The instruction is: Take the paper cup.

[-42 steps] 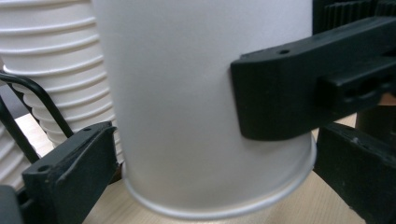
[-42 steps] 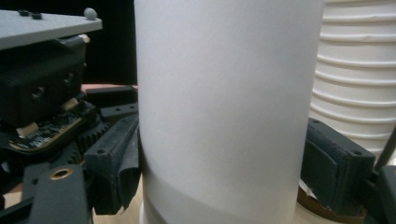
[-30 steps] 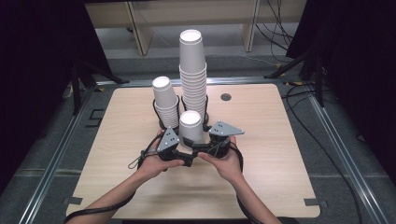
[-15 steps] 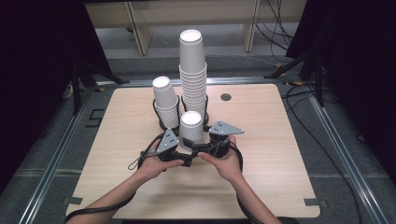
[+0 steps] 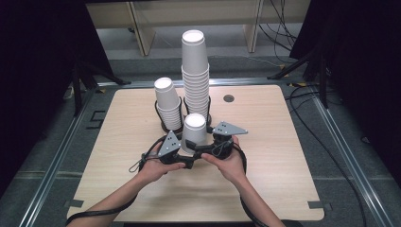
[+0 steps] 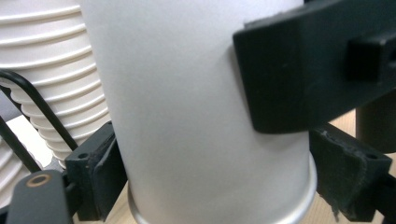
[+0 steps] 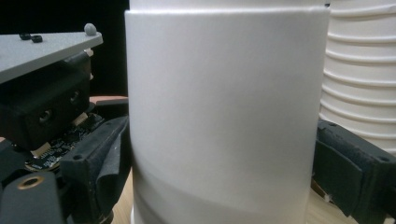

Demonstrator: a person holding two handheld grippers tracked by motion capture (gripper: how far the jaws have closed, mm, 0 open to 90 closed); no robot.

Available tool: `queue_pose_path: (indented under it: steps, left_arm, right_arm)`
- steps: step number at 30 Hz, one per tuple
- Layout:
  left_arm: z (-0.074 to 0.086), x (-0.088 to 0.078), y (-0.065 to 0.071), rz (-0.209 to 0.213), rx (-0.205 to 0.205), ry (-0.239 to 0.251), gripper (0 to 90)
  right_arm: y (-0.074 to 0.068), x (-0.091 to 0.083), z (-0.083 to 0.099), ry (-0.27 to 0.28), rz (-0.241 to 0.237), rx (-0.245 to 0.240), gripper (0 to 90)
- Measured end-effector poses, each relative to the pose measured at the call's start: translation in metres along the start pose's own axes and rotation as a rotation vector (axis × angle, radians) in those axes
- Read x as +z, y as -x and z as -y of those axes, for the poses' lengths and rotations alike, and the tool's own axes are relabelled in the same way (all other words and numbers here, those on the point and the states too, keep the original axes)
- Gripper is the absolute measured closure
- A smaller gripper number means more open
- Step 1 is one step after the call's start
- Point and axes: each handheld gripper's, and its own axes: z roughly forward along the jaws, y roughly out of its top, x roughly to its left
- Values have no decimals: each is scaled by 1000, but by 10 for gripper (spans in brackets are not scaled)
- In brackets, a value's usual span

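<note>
Handover of one cup (image 5: 194, 128) between two grippers, centre of the high view.

The cup stands upside down on the table (image 5: 283, 156), just in front of the tall stack (image 5: 195, 75) and the short stack (image 5: 168, 104), so it can be gripped free of both. The left gripper (image 5: 187, 158) has just been closing: its jaws sit narrow against the cup's sides in the left gripper view, seemingly taking the hold. The right gripper (image 5: 204, 150) has just been opening; its jaws stand wide with the cup between them (a small gap shows at the right-hand pad), likely letting go.
</note>
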Motion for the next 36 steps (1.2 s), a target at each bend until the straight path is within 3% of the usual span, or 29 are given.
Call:
queue_pose_path:
  steps: [5,7,21,32,36]
  left_arm:
    - [0,-1,1,4,7,-10,139]
    - [0,-2,1,5,12,-21,141]
    - [-1,-4,0,5,13,-20,148]
    - [0,-4,1,-4,29,-35,160]
    - [1,-3,1,-8,26,-39,156]
  right_arm:
    - [1,-3,-2,5,0,-13,111]
    - [0,-4,-3,3,-11,5,111]
    - [3,-9,-5,-6,-21,-28,96]
    - [2,-8,-5,-6,-21,-9,133]
    - [2,-7,-5,-5,-10,-42,141]
